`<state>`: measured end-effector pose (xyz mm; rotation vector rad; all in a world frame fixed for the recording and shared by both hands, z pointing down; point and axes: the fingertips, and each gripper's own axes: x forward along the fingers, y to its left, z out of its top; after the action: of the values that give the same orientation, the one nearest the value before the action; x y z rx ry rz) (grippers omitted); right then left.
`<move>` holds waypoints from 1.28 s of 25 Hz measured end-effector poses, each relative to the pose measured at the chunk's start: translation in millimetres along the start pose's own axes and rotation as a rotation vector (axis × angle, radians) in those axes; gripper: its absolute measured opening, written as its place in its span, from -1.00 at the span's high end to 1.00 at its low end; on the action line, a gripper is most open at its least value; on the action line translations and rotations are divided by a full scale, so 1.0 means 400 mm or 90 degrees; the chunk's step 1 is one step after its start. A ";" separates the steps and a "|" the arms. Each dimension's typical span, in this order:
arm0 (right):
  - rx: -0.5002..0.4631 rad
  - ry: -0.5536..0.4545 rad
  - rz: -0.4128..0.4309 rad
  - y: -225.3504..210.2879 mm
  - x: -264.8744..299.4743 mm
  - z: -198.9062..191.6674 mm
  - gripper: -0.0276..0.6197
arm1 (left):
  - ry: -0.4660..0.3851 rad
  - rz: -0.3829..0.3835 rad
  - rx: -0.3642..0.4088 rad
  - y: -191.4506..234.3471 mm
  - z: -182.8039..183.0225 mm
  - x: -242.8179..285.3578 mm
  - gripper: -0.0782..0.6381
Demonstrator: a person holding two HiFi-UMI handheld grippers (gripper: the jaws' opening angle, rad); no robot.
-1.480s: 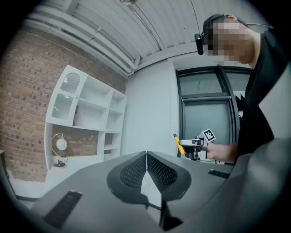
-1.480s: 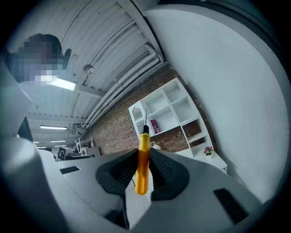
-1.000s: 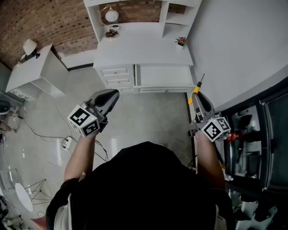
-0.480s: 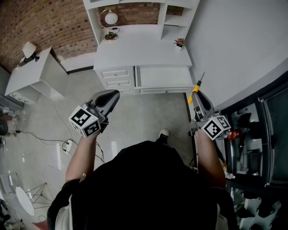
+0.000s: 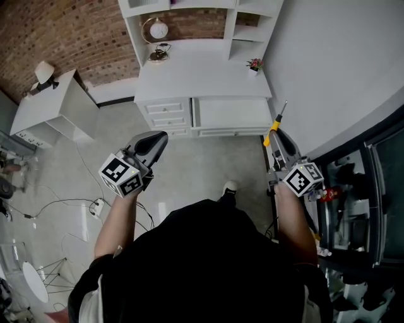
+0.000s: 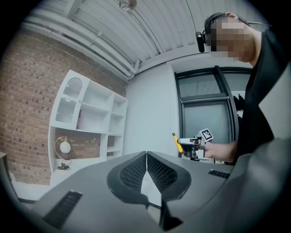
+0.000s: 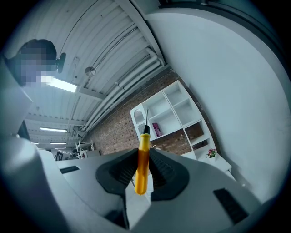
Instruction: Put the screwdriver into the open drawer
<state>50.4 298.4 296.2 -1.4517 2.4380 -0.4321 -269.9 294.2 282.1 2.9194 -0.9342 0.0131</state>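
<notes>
In the head view my right gripper (image 5: pixel 278 134) is shut on a screwdriver (image 5: pixel 274 128) with a yellow handle; its thin shaft points up and away toward the grey wall. The right gripper view shows the same screwdriver (image 7: pixel 142 164) clamped upright between the pads, tip up, in my right gripper (image 7: pixel 144 158). My left gripper (image 5: pixel 159 139) hangs over the floor in front of the white desk (image 5: pixel 202 69), shut with nothing in it; in its own view the left gripper (image 6: pixel 146 158) has its pads touching. The desk's drawer fronts (image 5: pixel 168 114) face me; I cannot tell which is open.
A white shelf unit (image 5: pixel 189 16) with a round clock (image 5: pixel 158 29) stands on the desk, a small flower pot (image 5: pixel 255 64) at its right end. A white side cabinet (image 5: pixel 53 104) is at the left, cables (image 5: pixel 95 205) on the floor, dark glass doors (image 5: pixel 372 189) at the right.
The desk has slid slightly down in the head view and a shoe now shows below the body. Both grippers hold nearly the same places and states.
</notes>
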 end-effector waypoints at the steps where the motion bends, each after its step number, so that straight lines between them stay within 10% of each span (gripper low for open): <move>1: 0.000 0.001 0.001 -0.003 0.008 -0.001 0.67 | 0.001 0.001 -0.002 0.006 -0.001 0.003 0.72; 32: 0.042 0.032 0.017 -0.265 0.227 0.006 0.67 | 0.050 0.035 -0.020 0.176 -0.058 0.267 0.72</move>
<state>94.6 169.8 328.0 -1.3973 2.4545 -0.5441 -223.4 177.1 313.7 2.8410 -0.9918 0.1129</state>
